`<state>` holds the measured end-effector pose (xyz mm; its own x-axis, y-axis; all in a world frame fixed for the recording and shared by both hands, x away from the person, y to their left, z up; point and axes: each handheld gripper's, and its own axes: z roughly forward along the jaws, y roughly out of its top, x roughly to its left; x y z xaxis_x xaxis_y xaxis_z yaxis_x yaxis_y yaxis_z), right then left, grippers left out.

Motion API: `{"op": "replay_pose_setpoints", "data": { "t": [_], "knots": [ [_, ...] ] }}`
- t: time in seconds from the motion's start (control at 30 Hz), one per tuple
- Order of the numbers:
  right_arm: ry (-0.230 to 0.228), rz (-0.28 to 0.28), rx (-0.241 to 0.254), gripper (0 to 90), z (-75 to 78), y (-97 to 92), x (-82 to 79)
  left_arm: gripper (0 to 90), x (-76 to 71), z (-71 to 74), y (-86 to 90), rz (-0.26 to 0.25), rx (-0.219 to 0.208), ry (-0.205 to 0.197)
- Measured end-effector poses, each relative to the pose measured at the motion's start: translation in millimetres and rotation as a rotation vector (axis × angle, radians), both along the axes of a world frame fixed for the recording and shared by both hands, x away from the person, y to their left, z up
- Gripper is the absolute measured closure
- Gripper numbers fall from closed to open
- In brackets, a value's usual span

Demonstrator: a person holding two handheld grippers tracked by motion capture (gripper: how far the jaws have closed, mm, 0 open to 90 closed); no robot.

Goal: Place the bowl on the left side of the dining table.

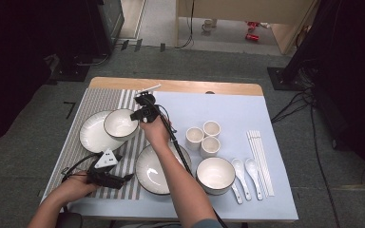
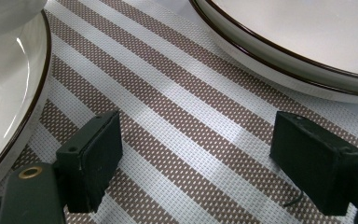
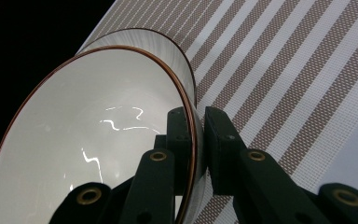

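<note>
The right gripper's (image 3: 196, 135) fingers (image 3: 179, 140) are clamping the rim of a bowl (image 3: 88, 140), one finger inside the wall and one outside, as the right gripper view is showing. In the high view that bowl (image 1: 120, 124) is sitting on or just over a plate (image 1: 91, 135) at the left of the table (image 1: 266, 199), above the striped mat (image 1: 128, 156); whether it is resting or hanging clear I cannot tell.

The bowl is looking like glazed ceramic: stiff, fairly heavy, slick and breakable. A pinch on one rim point is putting the whole weight to one side, so it is likely wanting to tilt or slide; a firm grip deep over the rim and a slow, level carry is looking safest.

The left gripper (image 2: 193, 158) is standing with its fingers (image 2: 93, 158) apart and nothing between them, hovering low over the mat between two plates.

The held bowl is looking empty. Farther right, a second plate (image 1: 154, 173), another bowl (image 1: 215, 175) and three cups (image 1: 203, 137) are also appearing empty, with two spoons (image 1: 244, 175) and chopsticks (image 1: 260, 161) lying beside them.
</note>
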<state>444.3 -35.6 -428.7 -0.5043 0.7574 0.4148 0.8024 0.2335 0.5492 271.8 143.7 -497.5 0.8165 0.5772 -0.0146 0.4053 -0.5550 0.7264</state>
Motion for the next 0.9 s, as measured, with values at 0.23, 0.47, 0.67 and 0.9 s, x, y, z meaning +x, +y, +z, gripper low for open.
{"op": "replay_pose_setpoints", "data": {
  "t": [0.23,0.47,0.67,0.9],
  "knots": [
    [-0.002,-0.004,0.015,81.2,-1.9,4.7,1.9,16.6,0.1,0.0,0.1,-0.001,0.001,0.001],
    [0.002,-0.001,0.014,81.2,-6.2,10.0,2.9,16.6,0.1,0.1,0.3,-0.002,0.002,0.001],
    [0.012,-0.007,0.016,81.1,-12.1,13.4,3.7,16.6,0.2,0.1,0.3,-0.003,0.003,0.001],
    [0.006,0.005,0.021,80.7,-17.2,19.4,3.4,16.6,0.2,0.2,0.4,-0.003,0.004,0.001]
  ]
}}
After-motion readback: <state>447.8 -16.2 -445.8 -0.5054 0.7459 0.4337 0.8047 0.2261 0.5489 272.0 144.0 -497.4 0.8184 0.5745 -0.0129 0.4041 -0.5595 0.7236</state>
